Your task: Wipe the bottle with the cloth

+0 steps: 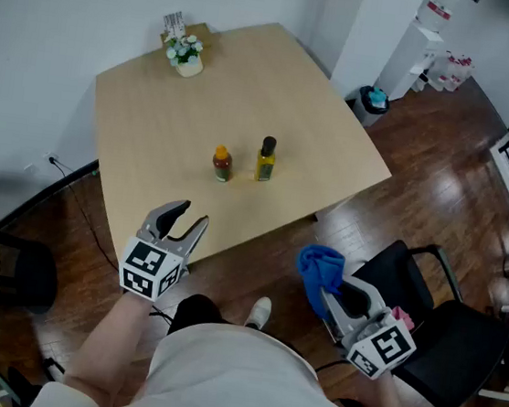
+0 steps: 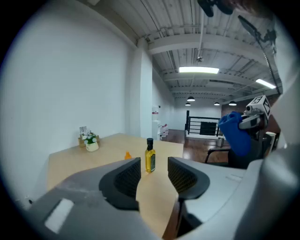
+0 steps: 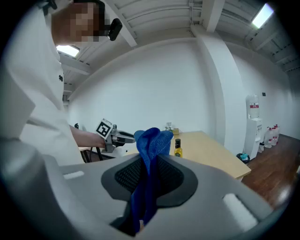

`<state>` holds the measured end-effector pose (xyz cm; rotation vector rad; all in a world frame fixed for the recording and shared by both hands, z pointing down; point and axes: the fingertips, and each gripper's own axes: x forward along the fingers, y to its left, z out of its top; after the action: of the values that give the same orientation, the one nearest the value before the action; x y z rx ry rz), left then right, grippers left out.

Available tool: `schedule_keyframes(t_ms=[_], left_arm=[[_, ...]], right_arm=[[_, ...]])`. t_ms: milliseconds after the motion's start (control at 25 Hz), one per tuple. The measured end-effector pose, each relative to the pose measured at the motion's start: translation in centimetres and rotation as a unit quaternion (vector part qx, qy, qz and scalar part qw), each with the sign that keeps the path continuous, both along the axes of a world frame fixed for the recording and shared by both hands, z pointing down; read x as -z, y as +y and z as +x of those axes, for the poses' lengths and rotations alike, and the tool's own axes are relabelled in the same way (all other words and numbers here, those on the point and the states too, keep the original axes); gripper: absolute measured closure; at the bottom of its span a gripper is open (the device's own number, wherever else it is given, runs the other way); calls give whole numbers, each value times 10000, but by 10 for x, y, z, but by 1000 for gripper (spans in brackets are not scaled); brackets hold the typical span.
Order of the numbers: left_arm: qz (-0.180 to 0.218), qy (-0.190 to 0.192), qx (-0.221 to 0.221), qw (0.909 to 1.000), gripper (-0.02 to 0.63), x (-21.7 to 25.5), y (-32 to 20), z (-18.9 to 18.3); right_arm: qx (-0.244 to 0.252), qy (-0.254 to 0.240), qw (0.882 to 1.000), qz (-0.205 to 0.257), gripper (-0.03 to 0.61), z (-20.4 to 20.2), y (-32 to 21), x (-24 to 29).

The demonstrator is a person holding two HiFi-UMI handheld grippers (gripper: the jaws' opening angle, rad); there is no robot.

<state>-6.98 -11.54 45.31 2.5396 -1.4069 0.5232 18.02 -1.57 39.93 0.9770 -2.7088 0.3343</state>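
At the near edge of the table (image 1: 143, 138), you have not yet begun wiping. The bottle (image 1: 265, 159) stands upright and untouched near the middle of the tabletop, with a shorter orange-capped bottle (image 1: 222, 163) just beside it. Your right gripper (image 1: 329, 298), held off the table above the floor, pinches the cloth (image 1: 320, 266) between its 2 jaws. The cloth is blue, soft and folded, and it bunches above the ribbed black pads. Your left gripper (image 1: 193, 216) hovers over the table's edge, its 2 jaws parted with nothing between them. All of the task appears to remain: reaching the bottle, steadying it and rubbing it down. The bottle is slim and clear, filled with yellow liquid under a black cap. The tabletop is smooth pale wood.
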Motion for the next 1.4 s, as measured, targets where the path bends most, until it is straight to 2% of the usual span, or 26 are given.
schedule_keyframes(t_ms=[320,600,760,920,1040,1240,1400], left_arm=[[-333,-198,150,9991,393,-53,-115,-8],[-593,-212,101,9980,376,-103,-191,-3],[-697,-207,-50,9973,382,-120,-208,3],[-628,-316,-223,9973,446,-128,-213,8],[-601,-328,-338,9971,451,-128,-213,7],[-778,-222,-514,9954,454,-123,-204,9],[-760,-104,-721,9944,454,-101,-188,12]], right_arm=[[-431,1,9991,-14,497,-12,-43,11],[-920,217,9951,-301,497,-18,-60,4],[-1176,294,9921,-332,497,-18,-64,3],[-1405,337,9888,-366,497,-16,-63,-1],[-1535,316,9869,-376,497,-14,-64,-3],[-1582,252,9865,-339,497,-13,-68,-3],[-1466,178,9887,-256,497,-18,-70,-2]])
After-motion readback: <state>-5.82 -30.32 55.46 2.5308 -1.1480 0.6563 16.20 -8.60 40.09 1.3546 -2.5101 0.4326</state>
